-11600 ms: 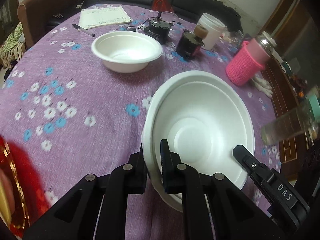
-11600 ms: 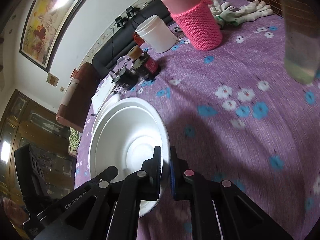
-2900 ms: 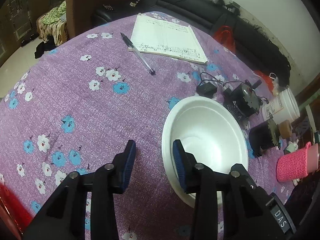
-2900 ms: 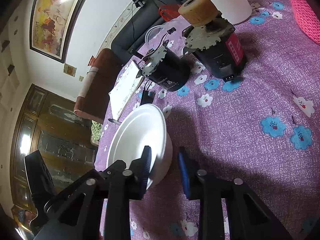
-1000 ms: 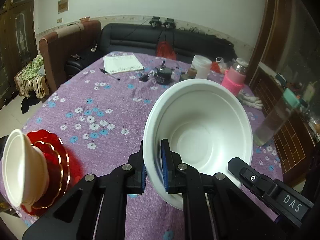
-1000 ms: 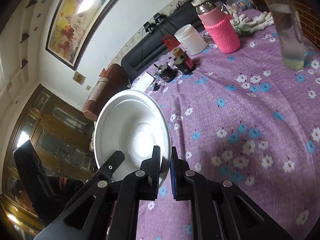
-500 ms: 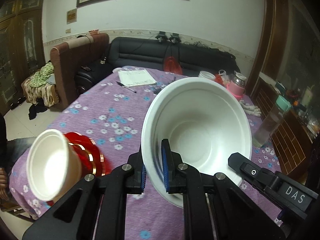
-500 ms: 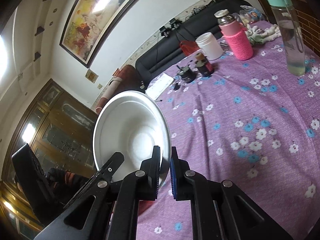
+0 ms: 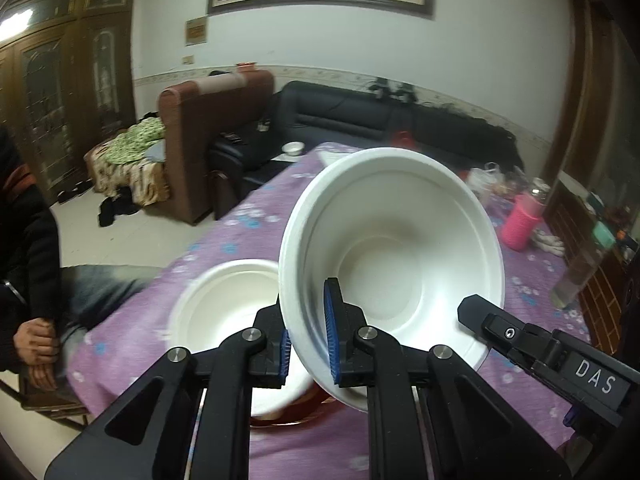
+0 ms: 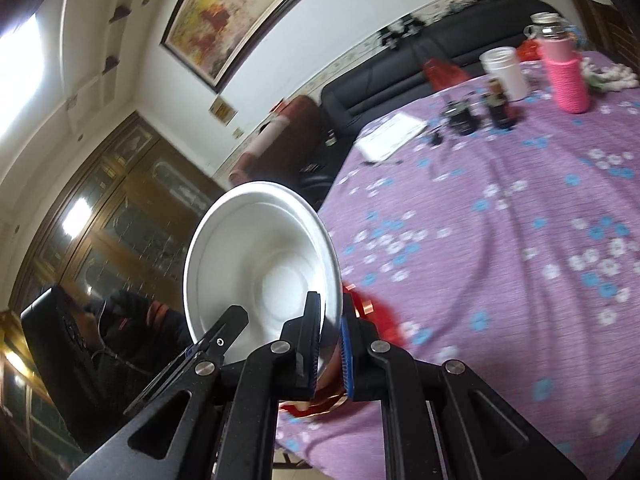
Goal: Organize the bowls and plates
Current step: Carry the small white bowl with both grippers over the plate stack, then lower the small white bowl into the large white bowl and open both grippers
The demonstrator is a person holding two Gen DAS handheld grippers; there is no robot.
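A: What differs from half a second back?

B: My left gripper [image 9: 307, 340] stays clamped on the rim of the large white bowl [image 9: 394, 256], carried tilted over the near edge of the purple floral tablecloth [image 9: 248, 216]. The second white bowl [image 9: 224, 304], earlier off to the left beside the red plates, now sits just beside the big bowl's rim. My right gripper [image 10: 330, 344] is likewise pinched shut on that smaller bowl's [image 10: 260, 264] rim, unchanged.

A: What does one view give that the other lacks?

B: The right wrist shows the red-and-gold plates [image 10: 376, 316] under and behind its bowl; on the left only a dark red sliver [image 9: 296, 412] peeks below. The left wrist shows a seated person's hand [image 9: 38, 344] at the table's left.

A: Edges, room?

B: Both bowls hang at the table's near edge. The cloth beyond is bare until the pink-sleeved bottle [image 10: 566, 76], white tub [image 10: 506, 72] and notepad [image 10: 390, 136] at the far side.
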